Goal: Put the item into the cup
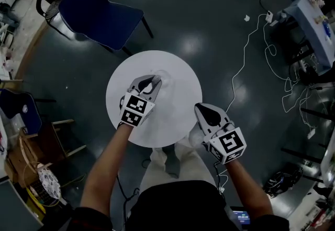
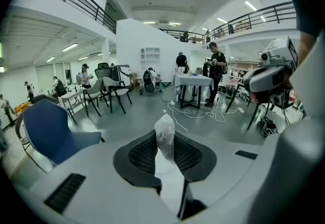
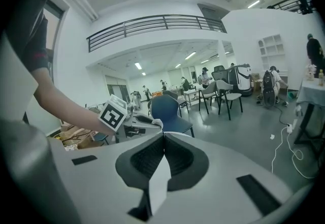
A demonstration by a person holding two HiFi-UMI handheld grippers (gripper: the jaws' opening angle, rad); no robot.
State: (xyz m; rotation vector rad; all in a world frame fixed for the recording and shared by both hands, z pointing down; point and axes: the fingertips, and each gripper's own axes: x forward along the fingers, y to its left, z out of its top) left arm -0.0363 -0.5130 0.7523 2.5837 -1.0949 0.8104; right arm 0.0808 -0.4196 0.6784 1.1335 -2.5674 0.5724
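Observation:
A round white table (image 1: pixel 178 96) stands in front of me. On its far part is a clear cup (image 1: pixel 162 75), faint against the white top. My left gripper (image 1: pixel 153 82) hangs just short of the cup, shut on a crumpled clear-white plastic item (image 2: pixel 165 135) that sticks up between its pads. In the right gripper view that item (image 3: pixel 154 124) shows at the left gripper's tip. The cup itself does not show in either gripper view. My right gripper (image 1: pixel 201 108) is over the table's right edge, shut with nothing in it (image 3: pixel 163 135).
A blue chair (image 1: pixel 99 12) stands beyond the table and another (image 1: pixel 21 109) at the left. White cables (image 1: pixel 251 57) run over the dark floor to the right. Far off are a draped table (image 2: pixel 193 81) and several people.

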